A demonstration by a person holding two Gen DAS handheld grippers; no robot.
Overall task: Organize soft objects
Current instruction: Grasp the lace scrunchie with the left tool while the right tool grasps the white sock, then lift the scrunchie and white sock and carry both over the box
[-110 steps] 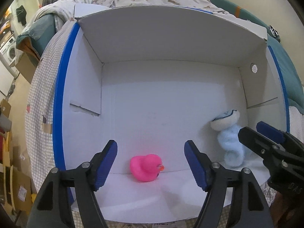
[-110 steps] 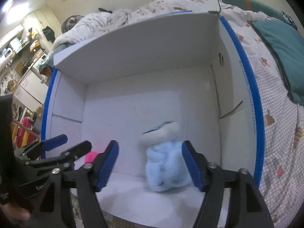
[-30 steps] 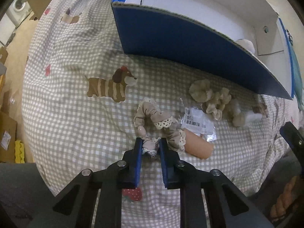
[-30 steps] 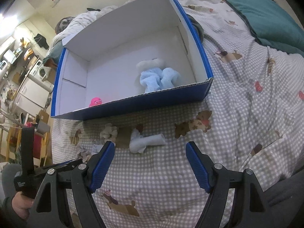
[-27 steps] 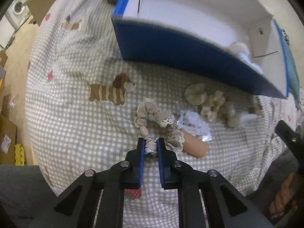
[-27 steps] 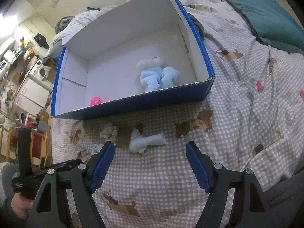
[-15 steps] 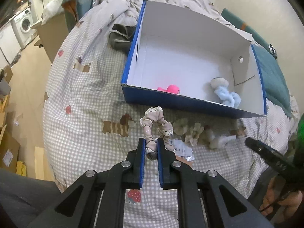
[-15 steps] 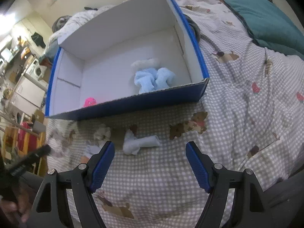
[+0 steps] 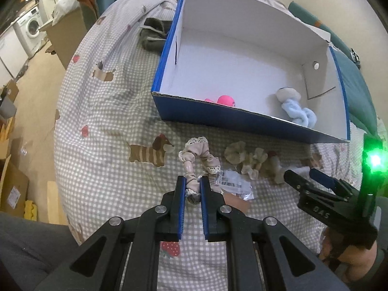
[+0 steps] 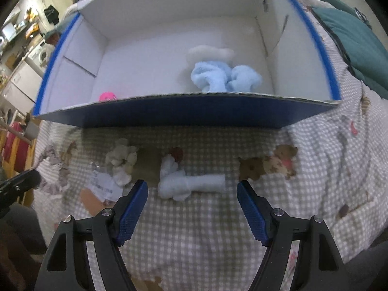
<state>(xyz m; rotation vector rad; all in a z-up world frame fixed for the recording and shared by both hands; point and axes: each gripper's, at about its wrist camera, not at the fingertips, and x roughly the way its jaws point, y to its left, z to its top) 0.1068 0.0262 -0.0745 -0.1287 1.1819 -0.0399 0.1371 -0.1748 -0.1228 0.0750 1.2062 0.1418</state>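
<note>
Checked bedspread [image 9: 101, 160] on bed: blue box [image 9: 242, 118]; my left tool [image 9: 193, 189] clenched on scrunchie [image 9: 198, 155]; my right tool [image 10: 192, 205] released above white sock [image 10: 191, 184].

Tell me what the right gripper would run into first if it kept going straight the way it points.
Most likely the white rolled sock, lying on the checked bedspread between the open right gripper's fingertips. Beyond it stands the blue box's front wall. Depth is hard to judge.

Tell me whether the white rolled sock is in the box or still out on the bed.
Out. The white rolled sock lies on the checked bedspread before the box's blue front wall.
</note>
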